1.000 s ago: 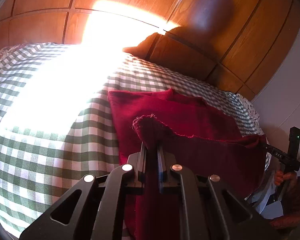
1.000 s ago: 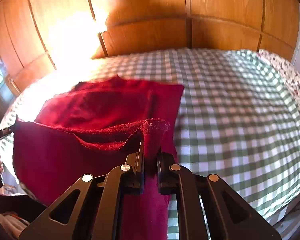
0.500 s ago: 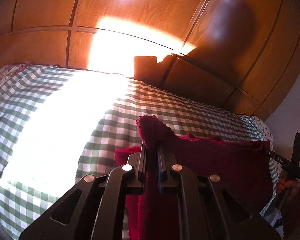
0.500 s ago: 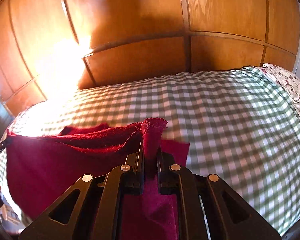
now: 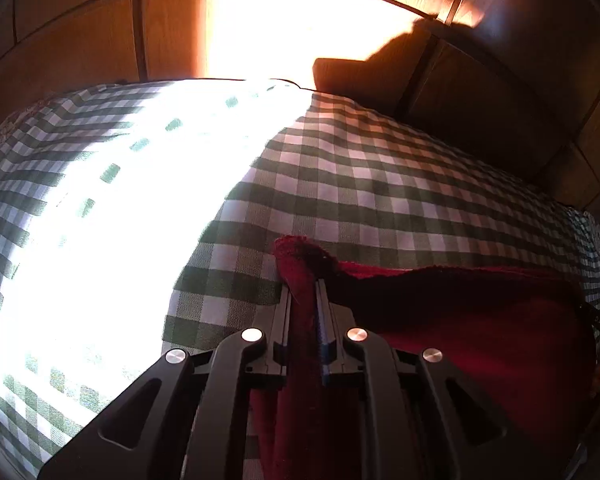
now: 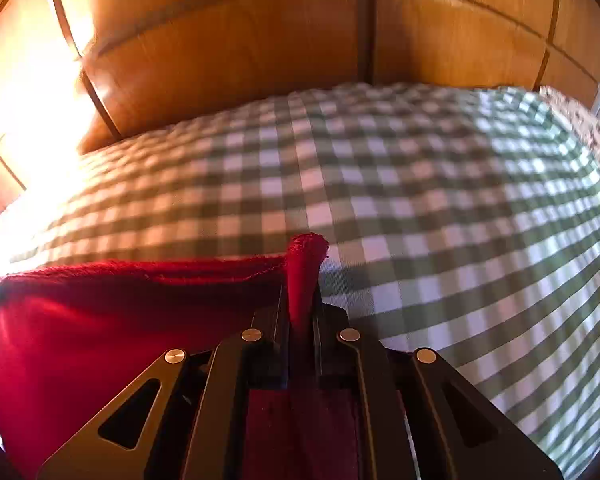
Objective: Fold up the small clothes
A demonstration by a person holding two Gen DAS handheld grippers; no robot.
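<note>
Both tongs pinch a corner of the red cloth (image 5: 480,320) — left gripper (image 5: 304,280), right gripper (image 6: 302,280) — its edge stretched between them above the checked bedspread (image 6: 420,184); keeping that edge taut and level should lay the fold squarely.

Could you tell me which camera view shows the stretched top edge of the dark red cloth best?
The right wrist view: the dark red cloth is sunlit there, its frayed top edge sharp. The left wrist view shows the same cloth in shadow, its edge dim.
</note>
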